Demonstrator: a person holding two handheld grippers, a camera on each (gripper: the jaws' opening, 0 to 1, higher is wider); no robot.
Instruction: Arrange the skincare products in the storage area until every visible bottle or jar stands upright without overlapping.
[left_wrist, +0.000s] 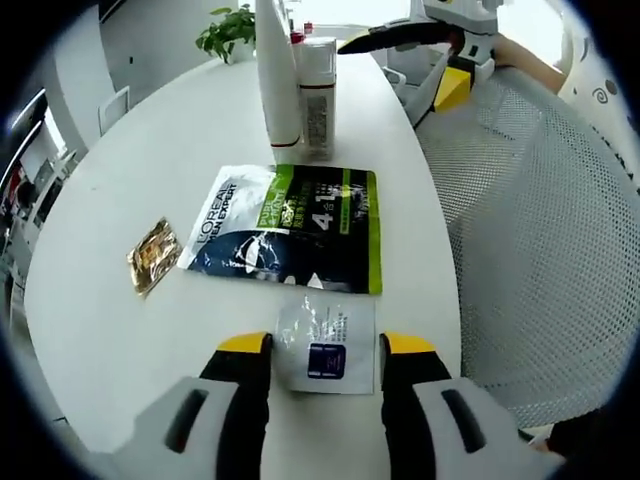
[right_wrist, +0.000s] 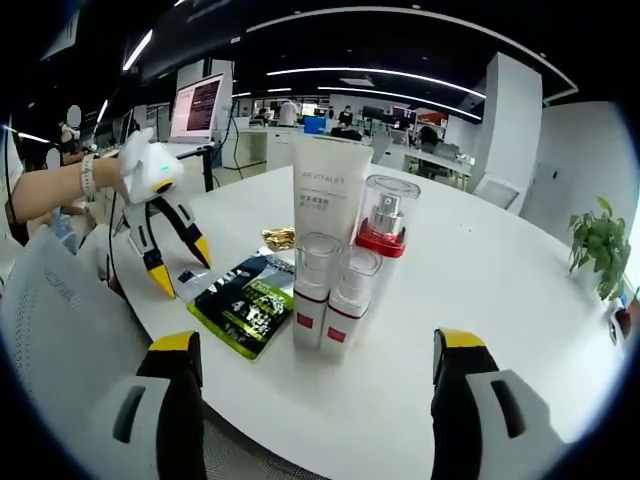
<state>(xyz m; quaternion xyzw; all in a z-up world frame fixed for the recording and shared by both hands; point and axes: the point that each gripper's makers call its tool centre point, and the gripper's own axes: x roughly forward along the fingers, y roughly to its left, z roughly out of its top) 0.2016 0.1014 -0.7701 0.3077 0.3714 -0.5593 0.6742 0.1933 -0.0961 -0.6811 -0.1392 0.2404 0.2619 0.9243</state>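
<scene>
Hovering your left gripper (left_wrist: 325, 345), jaws spread, astride the small clear sachet (left_wrist: 326, 345) suggests it's next; your right gripper (right_wrist: 318, 350), also released, faces the upright white tube (right_wrist: 330, 205) and spray bottles (right_wrist: 378, 250).

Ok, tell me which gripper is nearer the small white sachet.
Left. The left gripper straddles the small white sachet, jaws open; the right gripper faces the bottles, farther off.
</scene>
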